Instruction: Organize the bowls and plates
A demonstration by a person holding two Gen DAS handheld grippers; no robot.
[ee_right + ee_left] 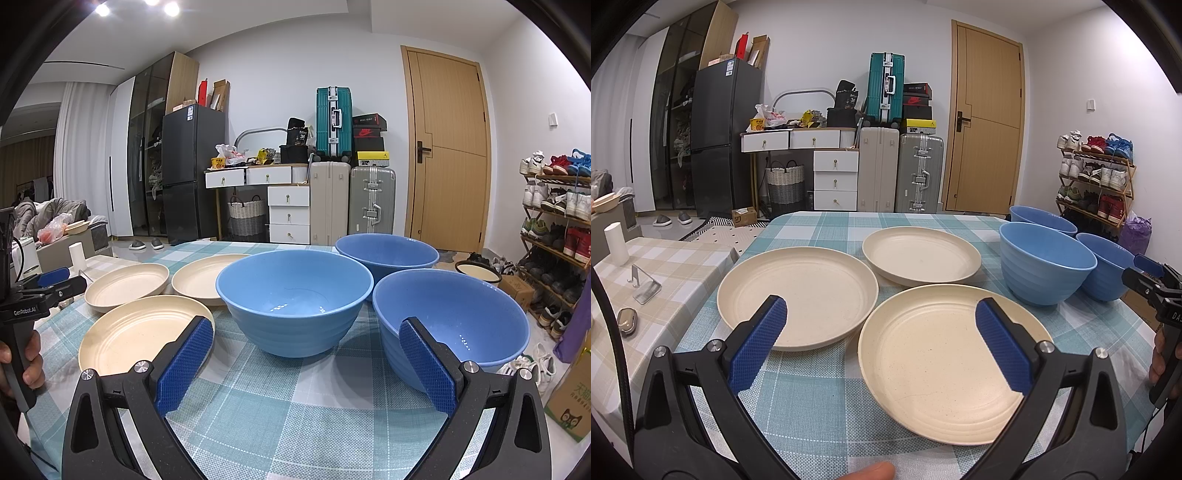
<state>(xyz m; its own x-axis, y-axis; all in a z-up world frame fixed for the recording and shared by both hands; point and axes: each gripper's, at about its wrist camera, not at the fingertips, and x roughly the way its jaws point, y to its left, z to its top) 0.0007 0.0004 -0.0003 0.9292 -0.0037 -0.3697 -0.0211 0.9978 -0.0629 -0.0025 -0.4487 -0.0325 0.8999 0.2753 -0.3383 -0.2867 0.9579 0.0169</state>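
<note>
My left pad hides part of the left plate [798, 295]; the middle bowl [295, 299] covers the far plate's [201, 278] edge.

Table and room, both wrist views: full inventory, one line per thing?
plates: 3, cream, table's left half, unstacked
bowls: 3, blue, table's right half, unstacked
tablecloth: 1, teal check, on table
suitcases: 3, teal, beige, silver, back wall
fridge: 1, dark, back left
door: 1, wood, back right
shoe rack: 1, right wall
left gripper: open, over near plate
right gripper: open, facing bowls
</note>
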